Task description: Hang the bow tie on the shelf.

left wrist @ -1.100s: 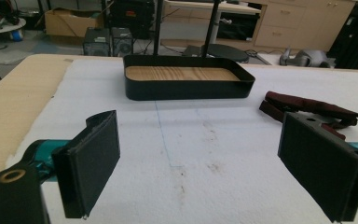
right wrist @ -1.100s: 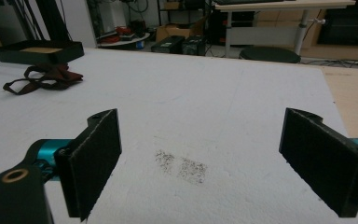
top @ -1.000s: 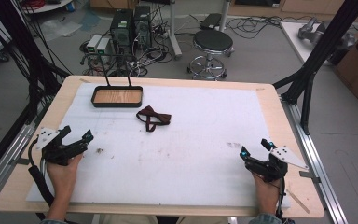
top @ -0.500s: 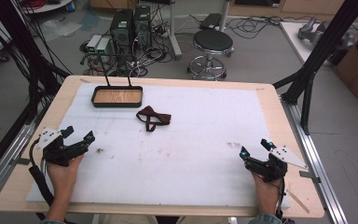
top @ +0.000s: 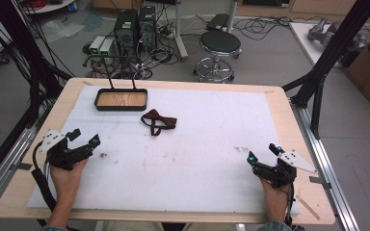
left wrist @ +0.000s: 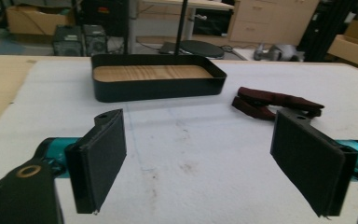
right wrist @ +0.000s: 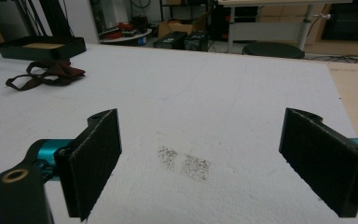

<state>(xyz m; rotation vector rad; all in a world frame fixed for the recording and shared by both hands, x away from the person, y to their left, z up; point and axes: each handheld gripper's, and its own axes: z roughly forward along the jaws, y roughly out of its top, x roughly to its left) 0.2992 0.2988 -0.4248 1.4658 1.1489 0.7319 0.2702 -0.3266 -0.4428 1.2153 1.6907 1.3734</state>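
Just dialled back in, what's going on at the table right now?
Nothing is held at the moment. A person rests a gripper in each hand near the front edge of the white mat. The left gripper and the right gripper both have their jaws apart with nothing between them; the left one's jaws have just been closing a little. A dark red bow tie lies loose on the mat, untouched, just in front of and to the right of a black tray with a wooden floor.

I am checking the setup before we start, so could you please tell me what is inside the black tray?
Inside the black tray only its bare wooden floor shows; no object lies in it. In the left gripper view, the near wall hides the front strip of the floor.
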